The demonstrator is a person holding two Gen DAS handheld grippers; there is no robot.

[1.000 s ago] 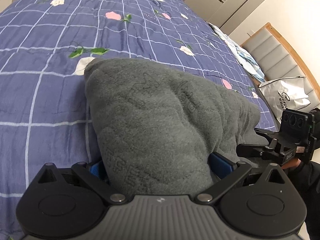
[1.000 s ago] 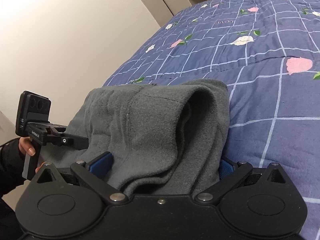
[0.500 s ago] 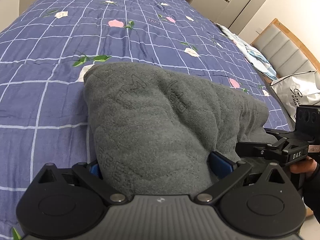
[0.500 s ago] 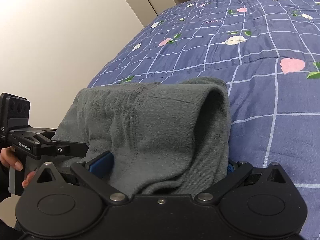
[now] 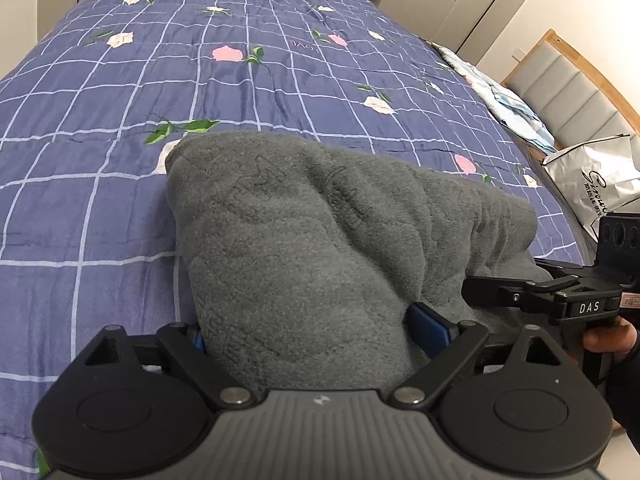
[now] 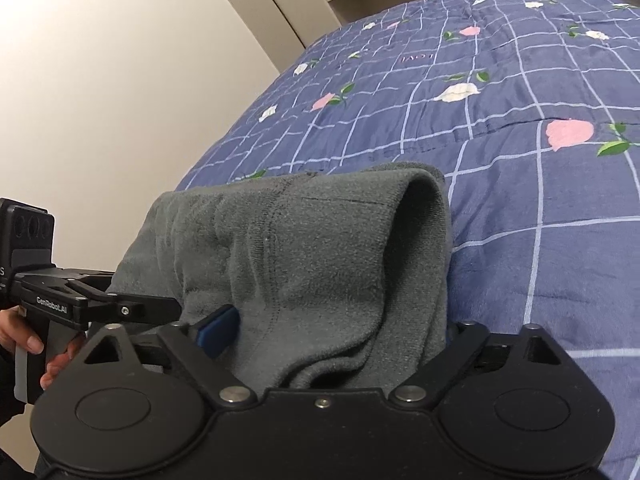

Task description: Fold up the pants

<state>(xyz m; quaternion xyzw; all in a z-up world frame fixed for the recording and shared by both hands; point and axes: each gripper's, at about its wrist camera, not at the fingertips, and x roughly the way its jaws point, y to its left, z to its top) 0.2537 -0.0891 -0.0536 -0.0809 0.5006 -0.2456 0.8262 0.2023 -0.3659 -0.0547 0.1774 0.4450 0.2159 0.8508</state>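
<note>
Grey fleece pants (image 5: 304,240) lie folded in a thick bundle on the blue checked bedspread (image 5: 100,200). My left gripper (image 5: 312,332) straddles one end of the bundle. Its jaws are closing, with the cloth filling the gap and brushing the blue pads (image 5: 428,330). My right gripper (image 6: 334,328) straddles the other end, where the pants (image 6: 320,260) roll over in a fold. Its jaws are closing too, with one blue pad (image 6: 218,330) showing beside the cloth and the other hidden behind it. Each gripper shows at the edge of the other's view, held by a hand (image 6: 24,340).
The bedspread (image 6: 540,220) stretches far ahead of the bundle. A white shopping bag (image 5: 592,184) and a padded headboard (image 5: 568,92) stand at the right in the left wrist view. Striped bedding (image 5: 508,104) lies along that side. A plain wall (image 6: 100,80) borders the bed's other side.
Both pairs of jaws have drawn in slightly around the bundle. Both views have tipped a little, showing more of the far bed. The pants lie where they were.
</note>
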